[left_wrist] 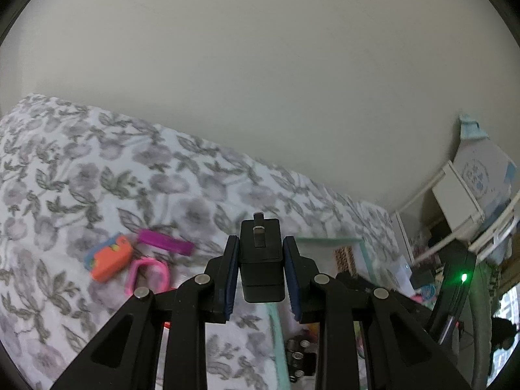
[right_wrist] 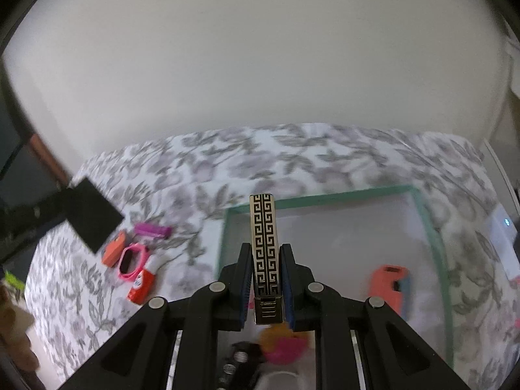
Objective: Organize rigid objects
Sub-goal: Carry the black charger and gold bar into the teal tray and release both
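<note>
My left gripper [left_wrist: 261,253] is shut on a black plug adapter [left_wrist: 260,256] and holds it above the floral bedspread. My right gripper [right_wrist: 266,260] is shut on a gold and black patterned lighter [right_wrist: 264,247], held over the clear green-rimmed bin [right_wrist: 432,237]. On the bedspread lie an orange toy block [left_wrist: 110,256], a purple bar [left_wrist: 165,242], a pink watch strap [left_wrist: 148,274] and a red and white tube [right_wrist: 143,284]. Inside the bin sit an orange case [right_wrist: 388,284], a pink and orange item [right_wrist: 282,344] and dark batteries [right_wrist: 235,357].
A flat black square [right_wrist: 89,217] lies at the bed's left edge. A plain wall [right_wrist: 260,65] rises behind the bed. White shelving with a box [left_wrist: 471,195] stands at the right beyond the bed. The bin's rim [left_wrist: 276,325] shows below my left gripper.
</note>
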Available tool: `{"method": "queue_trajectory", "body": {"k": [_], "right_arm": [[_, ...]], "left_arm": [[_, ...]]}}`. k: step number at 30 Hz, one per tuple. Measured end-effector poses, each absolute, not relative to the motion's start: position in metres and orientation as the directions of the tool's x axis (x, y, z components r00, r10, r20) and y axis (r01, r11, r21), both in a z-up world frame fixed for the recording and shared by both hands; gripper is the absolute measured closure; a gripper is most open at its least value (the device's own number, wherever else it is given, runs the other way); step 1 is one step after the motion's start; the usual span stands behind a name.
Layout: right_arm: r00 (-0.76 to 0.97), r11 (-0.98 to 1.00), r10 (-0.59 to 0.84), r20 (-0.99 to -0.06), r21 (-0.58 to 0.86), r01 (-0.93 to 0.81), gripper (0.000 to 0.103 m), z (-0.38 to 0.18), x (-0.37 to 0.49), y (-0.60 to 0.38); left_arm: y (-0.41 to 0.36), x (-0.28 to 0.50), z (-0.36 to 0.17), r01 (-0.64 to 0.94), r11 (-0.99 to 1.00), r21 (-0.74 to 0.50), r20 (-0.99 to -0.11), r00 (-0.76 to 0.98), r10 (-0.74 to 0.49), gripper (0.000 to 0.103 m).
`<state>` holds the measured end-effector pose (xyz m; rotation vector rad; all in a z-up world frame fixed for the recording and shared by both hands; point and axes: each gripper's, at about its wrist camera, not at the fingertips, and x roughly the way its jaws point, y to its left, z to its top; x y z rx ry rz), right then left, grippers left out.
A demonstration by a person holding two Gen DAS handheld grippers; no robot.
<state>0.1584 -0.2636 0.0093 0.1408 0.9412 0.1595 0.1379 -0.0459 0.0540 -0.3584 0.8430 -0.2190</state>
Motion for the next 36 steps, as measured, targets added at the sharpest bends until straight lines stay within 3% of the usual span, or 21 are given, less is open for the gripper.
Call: {"method": "queue_trajectory", "body": {"k": [10,25,36], "right_arm": [[0.557,0.970,0.148,-0.817,0.230,0.080,0.085,0.002,0.156,-0.325],[0.524,0.966,0.067,-0.849,0.186,0.179,0.085,-0.018,0.154,-0.370],[0.484,0.972,-0.037,-0.875,0.082,0.221,0.085,-0.034,0.154,-0.377]], "left_arm": [[-0.117,0.152,0.040,0.107,0.938,-0.329,-0.731,0.600,-0.325,0.075],[-0.167,0.153,-0.019,0.115,0.990,-0.087,-0.773,0.619,-0.140,0.075],[-0.166,0.154,-0.027,0.119,0.990,-0.076,-0.785,0.605,-0.133,0.075]]}}
